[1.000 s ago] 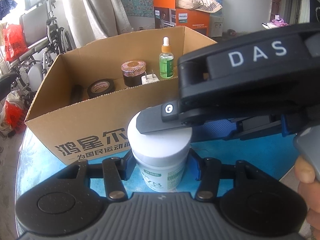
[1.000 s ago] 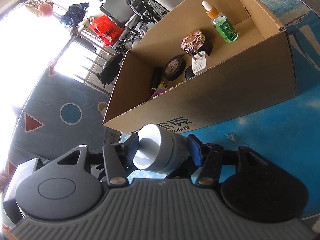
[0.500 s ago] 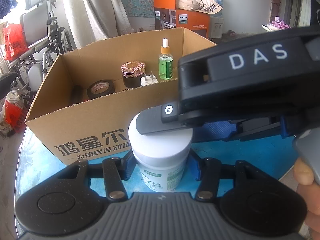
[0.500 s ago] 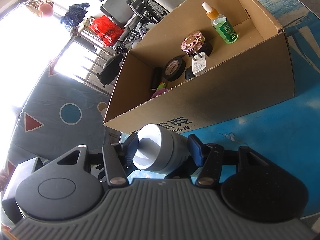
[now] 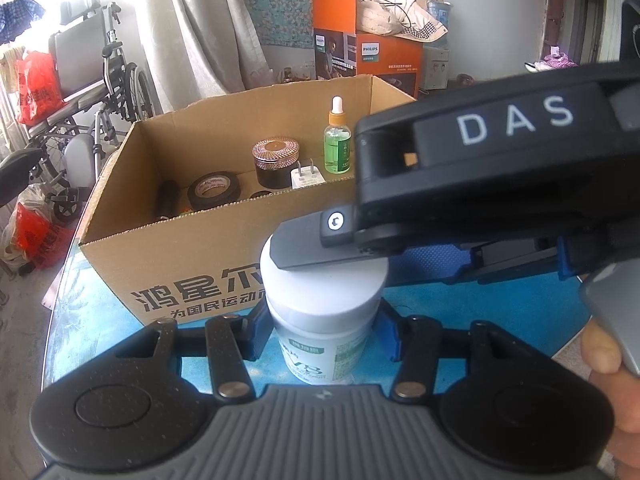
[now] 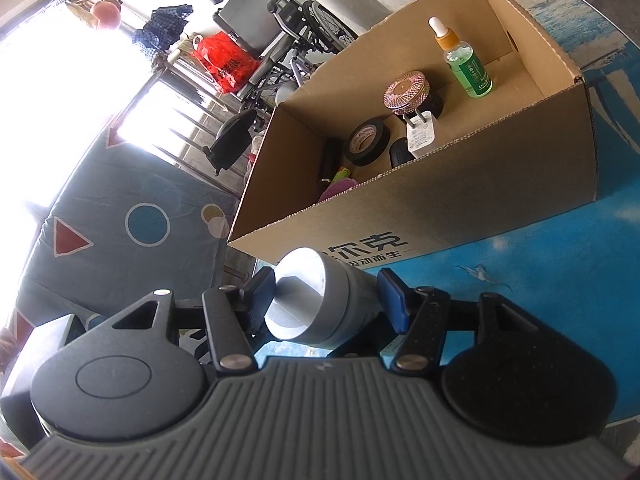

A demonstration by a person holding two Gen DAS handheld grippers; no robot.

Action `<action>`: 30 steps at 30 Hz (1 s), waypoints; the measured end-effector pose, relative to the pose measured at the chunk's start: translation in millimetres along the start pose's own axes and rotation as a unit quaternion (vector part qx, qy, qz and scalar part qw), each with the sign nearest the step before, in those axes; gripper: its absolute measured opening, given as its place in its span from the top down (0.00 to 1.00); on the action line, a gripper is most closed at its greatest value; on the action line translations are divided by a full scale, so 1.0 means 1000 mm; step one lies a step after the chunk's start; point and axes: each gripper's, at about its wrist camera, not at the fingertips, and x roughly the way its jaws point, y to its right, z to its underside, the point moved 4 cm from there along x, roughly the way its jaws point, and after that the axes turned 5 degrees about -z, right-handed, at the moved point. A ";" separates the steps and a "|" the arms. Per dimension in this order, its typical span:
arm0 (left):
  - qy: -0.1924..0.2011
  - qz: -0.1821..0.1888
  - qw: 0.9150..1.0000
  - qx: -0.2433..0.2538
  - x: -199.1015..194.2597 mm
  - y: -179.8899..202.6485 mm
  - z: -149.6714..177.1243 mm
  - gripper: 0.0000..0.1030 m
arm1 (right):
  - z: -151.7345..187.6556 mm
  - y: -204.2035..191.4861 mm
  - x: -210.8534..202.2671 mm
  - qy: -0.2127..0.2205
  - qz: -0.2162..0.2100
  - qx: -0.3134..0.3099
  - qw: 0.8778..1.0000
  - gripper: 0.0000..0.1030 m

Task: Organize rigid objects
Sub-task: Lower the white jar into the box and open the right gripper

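Note:
A white-lidded jar [image 5: 320, 312] with a green and white label stands on the blue table in front of a cardboard box [image 5: 192, 280]. My left gripper [image 5: 322, 330] is shut on the jar's body. My right gripper [image 6: 326, 304] is shut on the same jar [image 6: 320, 300]; its black body with the letters DAS [image 5: 500, 168] crosses above the lid in the left wrist view. The box [image 6: 460, 208] holds a green dropper bottle [image 5: 337, 140], a dark jar with a copper lid [image 5: 275, 162], a black tape roll [image 5: 214, 192] and a white plug [image 5: 307, 178].
The round blue table [image 5: 500, 308] ends close to the right and left of the box. A wheelchair [image 5: 92, 80] and red bags stand beyond the table on the left. An orange carton [image 5: 368, 56] stands behind the box.

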 end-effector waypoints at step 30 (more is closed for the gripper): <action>0.137 -0.015 0.990 0.005 -0.081 0.003 -0.109 0.48 | -0.081 -0.111 -0.083 0.084 -0.048 -0.163 0.982 0.41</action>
